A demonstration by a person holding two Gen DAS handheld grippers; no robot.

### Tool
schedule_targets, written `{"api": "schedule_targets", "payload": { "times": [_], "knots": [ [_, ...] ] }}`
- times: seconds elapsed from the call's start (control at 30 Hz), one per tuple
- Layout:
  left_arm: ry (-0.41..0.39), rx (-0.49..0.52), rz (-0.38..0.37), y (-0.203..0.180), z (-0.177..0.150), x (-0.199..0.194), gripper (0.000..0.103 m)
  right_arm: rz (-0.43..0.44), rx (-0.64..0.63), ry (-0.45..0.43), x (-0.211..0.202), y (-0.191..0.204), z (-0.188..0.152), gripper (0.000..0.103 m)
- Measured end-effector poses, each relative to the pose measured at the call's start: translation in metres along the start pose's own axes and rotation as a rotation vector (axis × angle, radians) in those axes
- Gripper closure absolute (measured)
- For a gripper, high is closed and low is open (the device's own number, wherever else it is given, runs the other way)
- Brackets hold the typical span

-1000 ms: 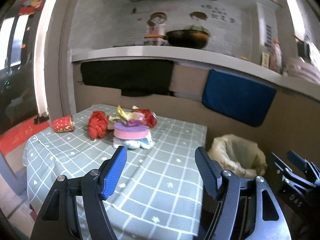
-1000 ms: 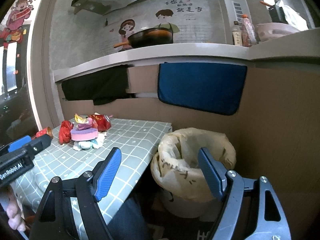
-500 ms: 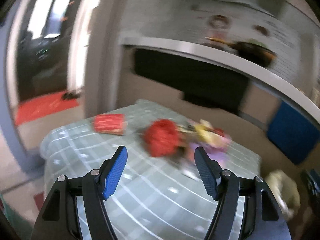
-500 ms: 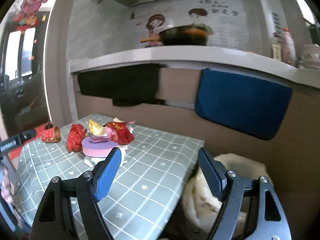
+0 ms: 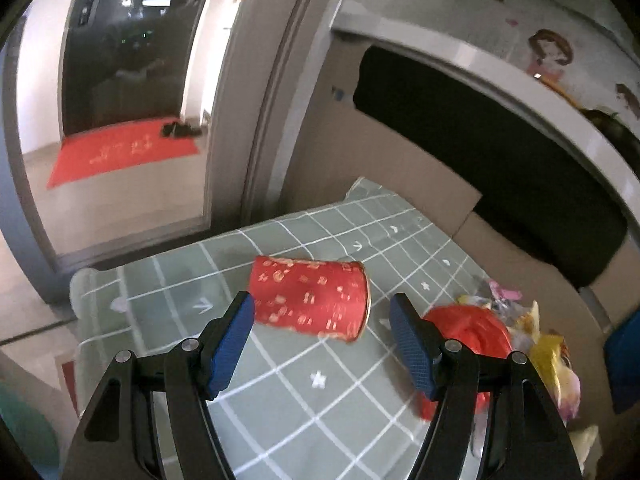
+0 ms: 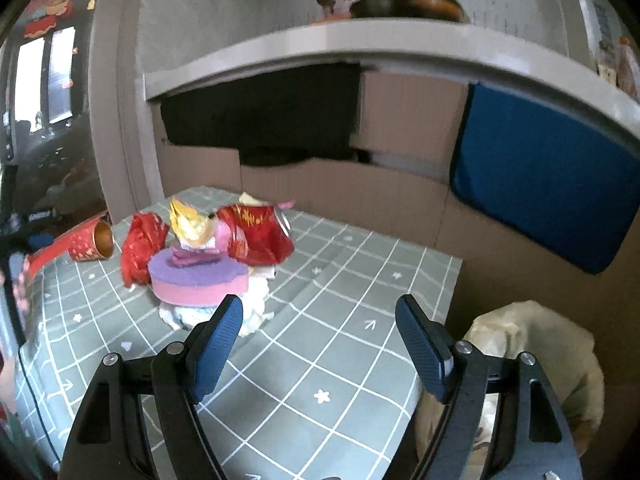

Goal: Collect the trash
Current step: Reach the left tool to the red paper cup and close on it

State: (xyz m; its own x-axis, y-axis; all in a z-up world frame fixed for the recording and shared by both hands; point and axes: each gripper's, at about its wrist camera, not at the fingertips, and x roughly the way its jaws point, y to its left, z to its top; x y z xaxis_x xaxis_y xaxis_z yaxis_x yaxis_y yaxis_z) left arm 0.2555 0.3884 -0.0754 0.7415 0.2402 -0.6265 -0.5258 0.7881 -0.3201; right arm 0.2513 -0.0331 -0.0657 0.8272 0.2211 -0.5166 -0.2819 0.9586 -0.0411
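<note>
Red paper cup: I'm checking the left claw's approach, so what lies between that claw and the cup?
Only bare checked tablecloth. In the left wrist view, the open left claw faces the red paper cup lying on its side.

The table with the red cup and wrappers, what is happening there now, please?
A person is clearing trash from the table with two hand-held grippers. The left gripper is open and lined up on the red paper cup, which lies on its side, not yet gripped. The right gripper is open and empty, facing the pile of wrappers. The lined trash bin stands beside the table.
</note>
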Motion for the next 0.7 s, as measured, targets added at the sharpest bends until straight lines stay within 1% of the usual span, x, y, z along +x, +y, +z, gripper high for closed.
{"api": "schedule_targets", "payload": {
  "times": [0.07,0.13,0.2,0.23,0.27,0.33,0.47,0.5,0.57,0.6,0.63,0.7],
  "knots": [
    [-0.010,0.042,0.031,-0.013,0.001,0.011,0.033,-0.004,0.000,0.023,0.008,0.001,-0.005,0.027],
    [-0.043,0.125,0.072,-0.032,-0.004,0.018,0.033,-0.003,0.004,0.046,0.017,0.001,-0.009,0.027],
    [-0.078,0.216,0.161,-0.050,-0.010,0.029,0.033,0.006,0.010,0.067,0.024,0.001,-0.011,0.027],
    [-0.086,0.239,0.197,-0.053,-0.011,0.033,0.034,0.012,0.010,0.073,0.026,0.002,-0.012,0.027],
    [-0.097,0.259,0.245,-0.057,-0.012,0.040,0.034,0.014,0.007,0.078,0.028,0.002,-0.013,0.027],
    [-0.104,0.267,0.312,-0.057,-0.013,0.050,0.035,0.016,-0.008,0.079,0.029,0.003,-0.014,0.027],
    [-0.075,0.299,0.407,-0.057,-0.014,0.072,0.037,0.008,-0.020,0.081,0.028,0.001,-0.018,0.027],
    [-0.073,0.308,0.419,-0.057,-0.013,0.074,0.039,0.010,-0.015,0.084,0.028,0.000,-0.019,0.027],
    [-0.088,0.314,0.421,-0.057,-0.012,0.073,0.049,0.015,0.000,0.089,0.028,-0.003,-0.020,0.027],
    [-0.097,0.320,0.423,-0.057,-0.012,0.071,0.057,0.015,0.005,0.091,0.028,-0.004,-0.021,0.027],
    [-0.105,0.333,0.425,-0.057,-0.013,0.071,0.062,0.014,0.008,0.093,0.028,-0.005,-0.022,0.027],
    [-0.102,0.349,0.418,-0.056,-0.012,0.068,0.065,0.015,0.012,0.095,0.026,-0.007,-0.022,0.027]
  ]
}}
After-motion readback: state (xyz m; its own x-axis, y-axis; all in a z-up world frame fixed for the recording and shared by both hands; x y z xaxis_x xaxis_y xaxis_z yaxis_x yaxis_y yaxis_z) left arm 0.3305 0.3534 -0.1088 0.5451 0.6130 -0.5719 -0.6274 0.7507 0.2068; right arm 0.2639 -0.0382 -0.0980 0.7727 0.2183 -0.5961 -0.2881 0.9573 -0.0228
